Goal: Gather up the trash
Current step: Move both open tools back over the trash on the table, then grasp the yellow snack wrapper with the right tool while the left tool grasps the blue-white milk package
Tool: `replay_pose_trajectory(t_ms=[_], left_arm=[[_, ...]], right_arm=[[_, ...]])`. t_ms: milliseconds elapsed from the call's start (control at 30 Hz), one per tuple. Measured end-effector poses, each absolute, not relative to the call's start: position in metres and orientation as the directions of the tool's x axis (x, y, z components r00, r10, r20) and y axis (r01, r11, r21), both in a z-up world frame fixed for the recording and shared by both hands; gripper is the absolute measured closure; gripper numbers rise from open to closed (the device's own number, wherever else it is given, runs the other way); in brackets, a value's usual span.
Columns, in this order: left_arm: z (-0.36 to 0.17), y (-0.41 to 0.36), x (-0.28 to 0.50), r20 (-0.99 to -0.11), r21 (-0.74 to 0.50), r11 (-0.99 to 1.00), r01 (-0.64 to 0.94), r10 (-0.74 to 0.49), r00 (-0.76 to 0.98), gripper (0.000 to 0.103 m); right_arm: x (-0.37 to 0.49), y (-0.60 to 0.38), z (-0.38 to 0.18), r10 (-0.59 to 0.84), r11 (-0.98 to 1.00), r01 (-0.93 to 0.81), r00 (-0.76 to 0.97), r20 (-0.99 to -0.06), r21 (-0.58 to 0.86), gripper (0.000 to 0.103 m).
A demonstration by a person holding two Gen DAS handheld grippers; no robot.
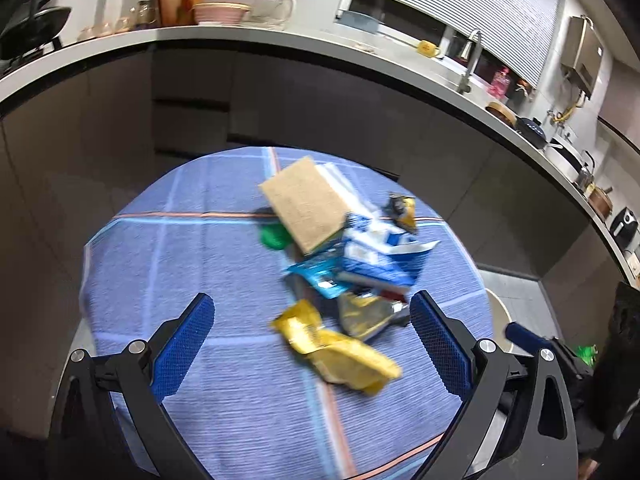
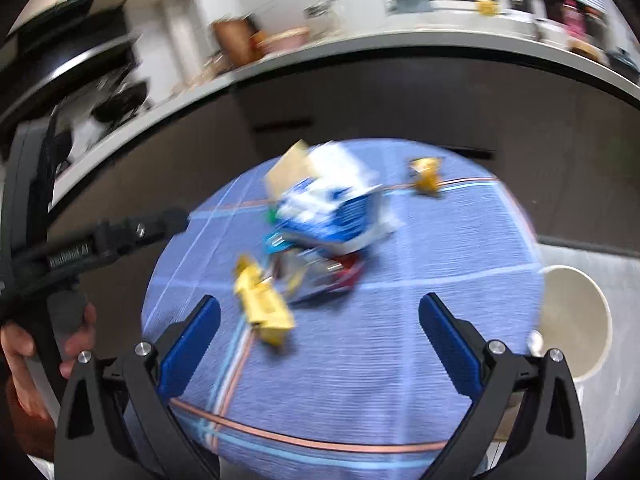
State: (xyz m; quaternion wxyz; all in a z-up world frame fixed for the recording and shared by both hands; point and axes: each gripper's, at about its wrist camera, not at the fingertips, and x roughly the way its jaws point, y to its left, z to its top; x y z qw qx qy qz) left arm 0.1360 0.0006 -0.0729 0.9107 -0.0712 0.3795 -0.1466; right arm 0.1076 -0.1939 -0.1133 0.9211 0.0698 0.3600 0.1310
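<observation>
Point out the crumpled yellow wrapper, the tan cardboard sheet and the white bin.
Crumpled yellow wrapper (image 1: 340,350): left wrist view, its middle.
Tan cardboard sheet (image 1: 306,204): left wrist view, flat face.
White bin (image 2: 600,312): right wrist view, right rim.

Both wrist views above trash-strewn round table (image 1: 200,264)

Your trash sits heaped on the tabletop (image 1: 168,248): a tan cardboard piece (image 1: 306,204) tilted over blue-and-white cartons (image 1: 376,256), a teal wrapper (image 1: 320,274), a green cap (image 1: 274,237). A crumpled yellow wrapper (image 1: 340,350) lies nearest you; a small yellow one (image 1: 404,210) lies apart.
</observation>
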Motion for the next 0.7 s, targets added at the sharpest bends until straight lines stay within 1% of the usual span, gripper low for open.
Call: replay_pose_trajectory(t_ms=[67, 133, 167, 233, 367, 433, 467, 500, 533, 567, 600, 633, 667, 700], left_arm=[[-0.076, 0.011, 0.135, -0.674, -0.249, 0.946, 0.209, -0.324, 0.664, 0.009], [-0.078, 0.019, 0.133, -0.675, -0.261, 0.941, 0.215, -0.337, 0.657, 0.009], [-0.080, 0.022, 0.133, -0.675, -0.266, 0.939, 0.219, -0.344, 0.653, 0.009], [-0.082, 0.027, 0.132, -0.678, -0.270, 0.937, 0.219, -0.347, 0.648, 0.009], [-0.087, 0.034, 0.131, -0.680, -0.272, 0.936, 0.224, -0.352, 0.643, 0.009], [-0.090, 0.035, 0.131, -0.680, -0.276, 0.932, 0.234, -0.361, 0.638, 0.009], [-0.091, 0.035, 0.131, -0.680, -0.276, 0.931, 0.238, -0.364, 0.637, 0.009], [-0.092, 0.035, 0.132, -0.679, -0.274, 0.930, 0.244, -0.367, 0.635, 0.009], [-0.092, 0.033, 0.132, -0.679, -0.272, 0.929, 0.251, -0.371, 0.633, 0.009], [-0.093, 0.032, 0.133, -0.679, -0.272, 0.927, 0.258, -0.375, 0.631, 0.009], [-0.093, 0.030, 0.134, -0.679, -0.271, 0.925, 0.268, -0.381, 0.628, 0.009], [-0.094, 0.027, 0.135, -0.679, -0.269, 0.922, 0.277, -0.386, 0.624, 0.009], [-0.094, 0.025, 0.135, -0.680, -0.268, 0.921, 0.283, -0.388, 0.622, 0.009], [-0.095, 0.022, 0.136, -0.680, -0.266, 0.919, 0.292, -0.394, 0.618, 0.009]], right_arm=[[0.115, -0.173, -0.120, 0.323, 0.946, -0.256, 0.685, -0.653, 0.200, 0.004], [0.122, -0.159, -0.127, 0.340, 0.938, -0.291, 0.669, -0.661, 0.188, 0.007], [0.127, -0.153, -0.132, 0.347, 0.934, -0.304, 0.658, -0.669, 0.185, 0.010], [0.136, -0.147, -0.141, 0.336, 0.937, -0.302, 0.644, -0.687, 0.176, 0.019], [0.150, -0.139, -0.158, 0.321, 0.939, -0.305, 0.614, -0.722, 0.158, 0.027], [0.151, -0.138, -0.164, 0.323, 0.937, -0.311, 0.603, -0.730, 0.158, 0.035], [0.153, -0.137, -0.167, 0.319, 0.937, -0.313, 0.598, -0.736, 0.152, 0.037], [0.154, -0.135, -0.168, 0.316, 0.938, -0.315, 0.594, -0.740, 0.147, 0.041], [0.156, -0.133, -0.171, 0.315, 0.937, -0.317, 0.590, -0.743, 0.146, 0.049], [0.157, -0.132, -0.172, 0.318, 0.935, -0.321, 0.584, -0.747, 0.148, 0.055], [0.157, -0.131, -0.174, 0.318, 0.935, -0.324, 0.576, -0.753, 0.148, 0.069], [0.158, -0.130, -0.176, 0.319, 0.934, -0.325, 0.570, -0.758, 0.148, 0.086], [0.158, -0.131, -0.176, 0.320, 0.933, -0.327, 0.569, -0.758, 0.149, 0.092], [0.159, -0.132, -0.176, 0.322, 0.933, -0.328, 0.568, -0.757, 0.151, 0.094]])
